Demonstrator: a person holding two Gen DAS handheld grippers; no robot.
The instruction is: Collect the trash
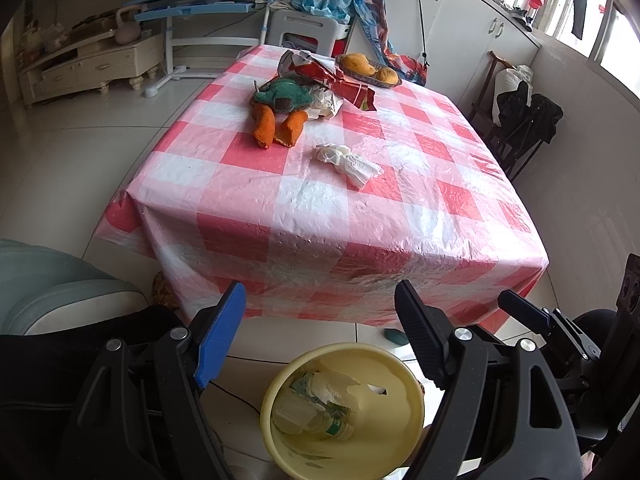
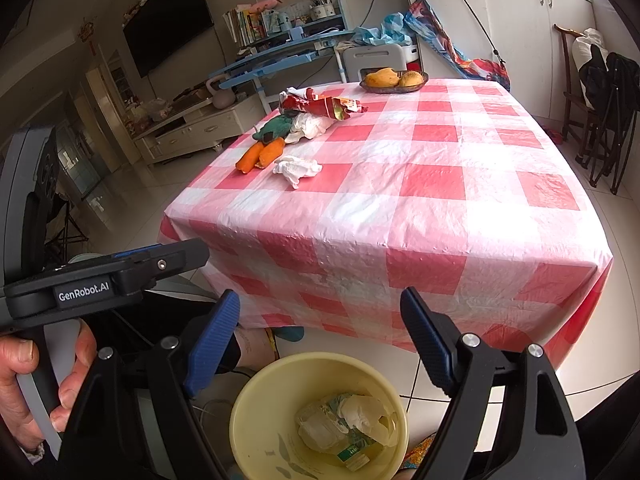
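A yellow trash bin (image 1: 404, 396) (image 2: 276, 396) stands on the floor in front of the table; a crushed plastic bottle (image 1: 310, 416) (image 2: 324, 432) and white tissue lie inside. On the checked tablecloth lie a crumpled white tissue (image 1: 347, 159) (image 2: 297, 167), a red snack wrapper (image 1: 336, 76) (image 2: 324, 106) and a crumpled plastic bag (image 1: 325, 102) (image 2: 310, 126). My left gripper (image 1: 320, 308) is open and empty above the bin. My right gripper (image 2: 320, 314) is open and empty above the bin too. The left gripper's body (image 2: 104, 276) shows in the right wrist view.
A green-and-orange knitted toy (image 1: 280, 108) (image 2: 266, 140) lies by the wrapper. A basket of mangoes (image 1: 368, 69) (image 2: 394, 79) sits at the table's far edge. A folding chair with black clothes (image 1: 520, 120) (image 2: 604, 120) stands right. A grey-green seat (image 1: 52, 288) is at left.
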